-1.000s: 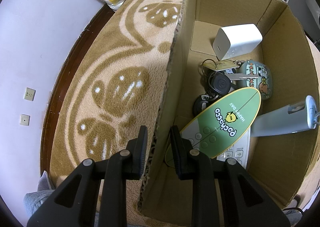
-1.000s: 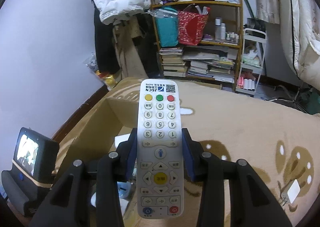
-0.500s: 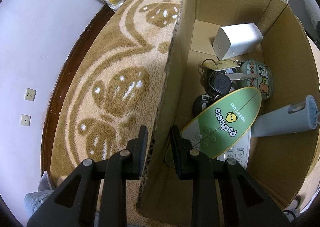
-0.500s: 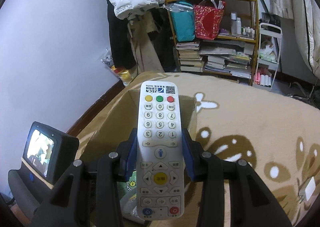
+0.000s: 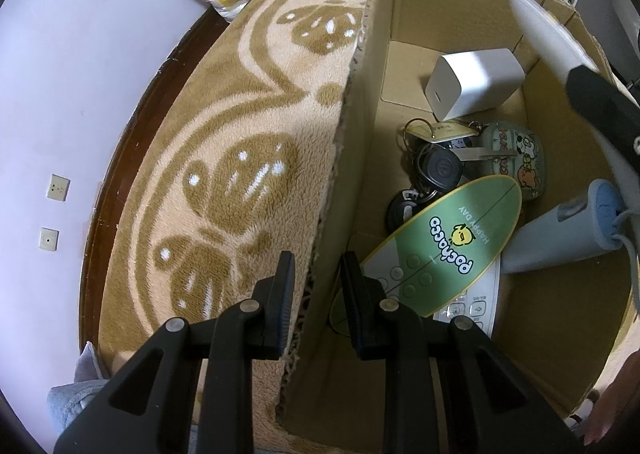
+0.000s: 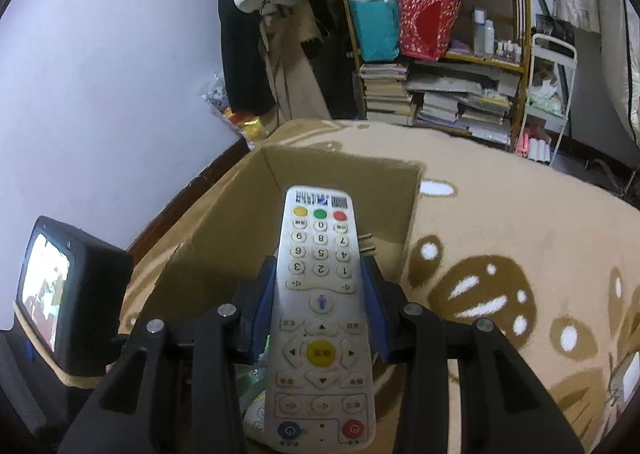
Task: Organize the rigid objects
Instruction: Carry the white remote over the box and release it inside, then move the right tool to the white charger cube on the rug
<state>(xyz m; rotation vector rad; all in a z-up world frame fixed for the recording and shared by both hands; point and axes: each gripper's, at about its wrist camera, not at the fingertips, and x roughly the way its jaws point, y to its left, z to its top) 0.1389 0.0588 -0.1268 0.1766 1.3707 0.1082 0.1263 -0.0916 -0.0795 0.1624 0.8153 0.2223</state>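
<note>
My left gripper [image 5: 316,278] is shut on the near side wall of the cardboard box [image 5: 352,134], one finger outside, one inside. In the box lie a white cube [image 5: 474,78], a bunch of keys [image 5: 436,166], a round patterned tin [image 5: 516,158], a green oval card [image 5: 444,242] over a white keypad device [image 5: 472,306], and a grey-blue cylinder [image 5: 560,234]. My right gripper [image 6: 320,278] is shut on a white remote control [image 6: 320,318], which hangs over the open box [image 6: 224,238]. The remote's tip [image 5: 548,34] shows above the box's right side in the left wrist view.
The box stands on a beige rug with brown patterns [image 5: 240,158]. A small screen device [image 6: 60,294] stands left of the box. A bookshelf with books and bags [image 6: 440,66] and hanging clothes [image 6: 272,14] fill the far wall. A hand's edge [image 5: 612,410] shows at the lower right.
My right gripper has carried the remote forward and down over the box, so its tip now enters the left wrist view. The left gripper holds the box wall as before.
</note>
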